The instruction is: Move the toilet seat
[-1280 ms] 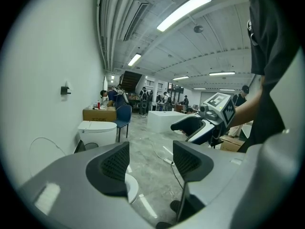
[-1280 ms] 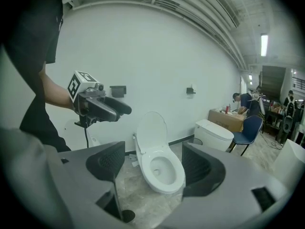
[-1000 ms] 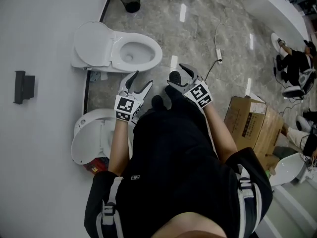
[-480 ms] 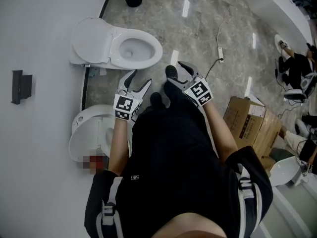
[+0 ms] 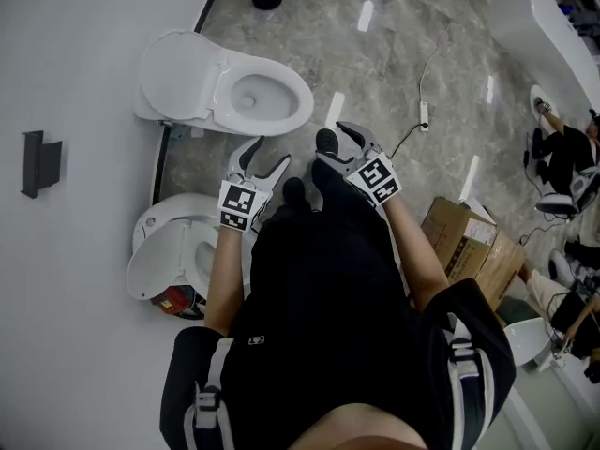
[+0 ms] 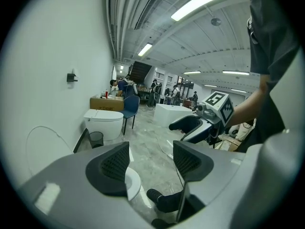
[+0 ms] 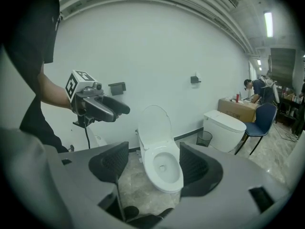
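**Closing in on the toilet, nothing gripped yet**

The step in hand is the approach. The left gripper [image 5: 269, 152] is spread wide and empty. In its own view only floor and a sliver of white bowl rim show between its pads. The right gripper [image 5: 339, 139] is also released. Its jaws have just been narrowing a little, with nothing between them, and it too holds nothing.

The toilet seat [image 7: 168, 185] is ahead of and below the right gripper, framed between its two pads but well apart from them. The left gripper hangs beside the right one and aims past the same bowl. The lid [image 7: 155, 120] stands upright behind the bowl, against the wall. Whether the seat ring lies flat on the bowl or is raised with the lid is hard to tell from here. A second toilet [image 5: 173, 251] sits behind and to the outer side of the left gripper.

The next move probably calls for lowering a gripper to the seat's edge, setting one pad under it and one over, and closing before swinging it on its hinge.
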The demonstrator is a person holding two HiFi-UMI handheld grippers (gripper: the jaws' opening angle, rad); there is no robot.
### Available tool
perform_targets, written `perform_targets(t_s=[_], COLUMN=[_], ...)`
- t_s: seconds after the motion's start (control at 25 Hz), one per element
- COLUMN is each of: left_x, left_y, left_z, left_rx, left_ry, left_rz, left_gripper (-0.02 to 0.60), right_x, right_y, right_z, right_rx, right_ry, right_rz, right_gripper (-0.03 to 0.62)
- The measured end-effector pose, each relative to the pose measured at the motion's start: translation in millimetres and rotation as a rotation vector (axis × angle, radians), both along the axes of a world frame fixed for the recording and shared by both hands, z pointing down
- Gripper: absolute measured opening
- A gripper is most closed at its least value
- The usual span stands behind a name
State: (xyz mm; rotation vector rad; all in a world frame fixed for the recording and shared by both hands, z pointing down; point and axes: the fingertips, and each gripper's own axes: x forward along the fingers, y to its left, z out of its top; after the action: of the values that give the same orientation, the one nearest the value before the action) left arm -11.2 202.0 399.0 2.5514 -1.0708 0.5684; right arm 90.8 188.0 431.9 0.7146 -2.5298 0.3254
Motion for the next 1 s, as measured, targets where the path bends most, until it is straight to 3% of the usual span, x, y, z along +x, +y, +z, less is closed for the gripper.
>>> perform_targets(t_s=[0.32, 0.64, 1.0], left_x=[2, 23, 44], left_y=[-34, -70, -101], left_z=[10, 20, 36], left_rx=[-0.048, -0.090, -0.150], left_ry=[-0.032, -0.044, -0.078], left_rz=[-0.053, -0.102, -0.147], left_gripper=[0.285, 0.285, 0.285], right_x=[-1, 17, 23], right_y=[-41, -78, -107], right_z=[19, 37, 63], right_rx=[-0.056, -0.177, -0.247], right_ry=[-0.001, -0.055, -0.060], right_rz=[-0.077, -0.110, -0.209], right_gripper=[0.324, 0.324, 0.318])
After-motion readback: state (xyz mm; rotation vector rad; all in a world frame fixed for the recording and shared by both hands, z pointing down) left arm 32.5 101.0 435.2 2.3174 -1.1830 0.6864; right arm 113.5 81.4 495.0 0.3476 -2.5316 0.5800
